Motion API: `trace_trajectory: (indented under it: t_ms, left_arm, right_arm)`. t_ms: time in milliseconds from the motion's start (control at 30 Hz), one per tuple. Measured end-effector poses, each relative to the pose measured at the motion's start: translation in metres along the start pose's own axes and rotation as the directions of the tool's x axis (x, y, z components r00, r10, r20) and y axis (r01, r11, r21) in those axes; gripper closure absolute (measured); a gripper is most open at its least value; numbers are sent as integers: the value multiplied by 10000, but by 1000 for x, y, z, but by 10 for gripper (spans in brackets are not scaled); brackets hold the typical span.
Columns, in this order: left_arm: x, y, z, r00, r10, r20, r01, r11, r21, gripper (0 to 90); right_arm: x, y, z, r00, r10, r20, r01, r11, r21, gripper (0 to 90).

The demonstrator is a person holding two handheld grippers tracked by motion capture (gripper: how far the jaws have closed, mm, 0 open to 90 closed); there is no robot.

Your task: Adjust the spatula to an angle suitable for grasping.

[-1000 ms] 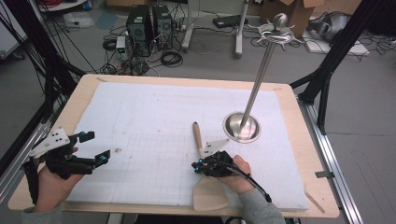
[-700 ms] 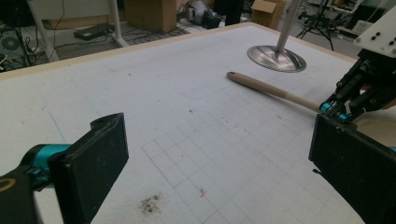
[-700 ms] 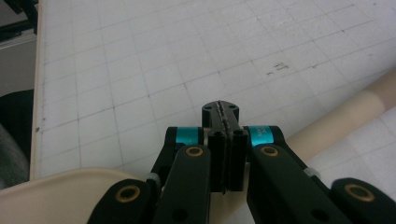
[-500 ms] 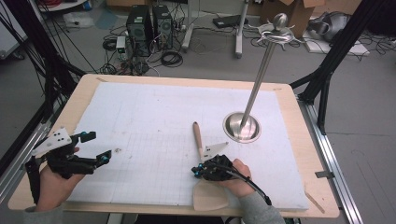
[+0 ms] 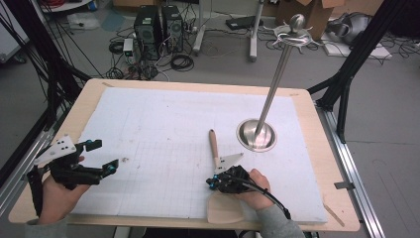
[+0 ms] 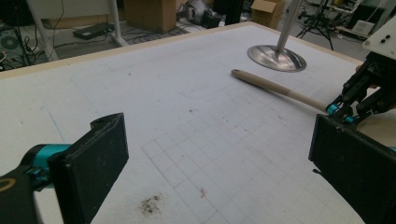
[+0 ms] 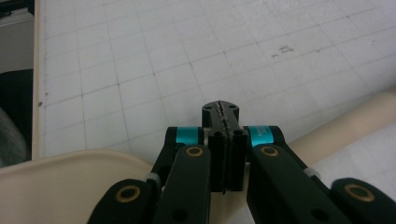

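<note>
Now we rest the right gripper [image 5: 214, 184], jaws clenched on nothing, over the spatula [image 5: 214, 151] lying flat on the bench [image 5: 163, 89] near the stand [image 5: 256, 135], left gripper [image 5: 106, 168] released aside, so next those jaws must spread to grasp the handle.

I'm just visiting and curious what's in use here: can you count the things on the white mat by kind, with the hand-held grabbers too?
Wooden spatula: 1
Metal stand with a round base: 1
Hand-held grippers: 2, the left gripper with jaws apart, the right gripper with jaws closed over the spatula
Total: 4
</note>
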State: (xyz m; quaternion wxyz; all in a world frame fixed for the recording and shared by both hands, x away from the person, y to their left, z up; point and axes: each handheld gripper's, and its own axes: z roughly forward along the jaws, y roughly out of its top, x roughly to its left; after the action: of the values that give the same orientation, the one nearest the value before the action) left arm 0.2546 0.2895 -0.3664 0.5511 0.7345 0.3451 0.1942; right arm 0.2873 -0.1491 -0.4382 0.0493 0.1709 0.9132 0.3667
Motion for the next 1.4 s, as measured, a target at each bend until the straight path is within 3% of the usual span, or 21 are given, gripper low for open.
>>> trace_trajectory:
  t_ms: [533,700,933,1400]
  left_arm:
    - [0,0,2,10000,23,9,-24,10000,39,52]
    - [-1,0,3,10000,58,16,-58,10000,77,52]
    - [-1,0,3,10000,75,10,-75,9999,96,51]
    - [0,-1,3,10000,36,-6,-36,9999,98,52]
  right_arm:
    - [-4,-8,-7,9998,157,82,-156,9999,-41,900]
    - [-7,-4,-15,9994,321,-155,-334,9954,-897,900]
    - [-24,-4,-29,9969,775,114,-746,9836,-1643,900]
    - [-52,-11,-35,9877,1415,670,-1257,9717,-1998,900]
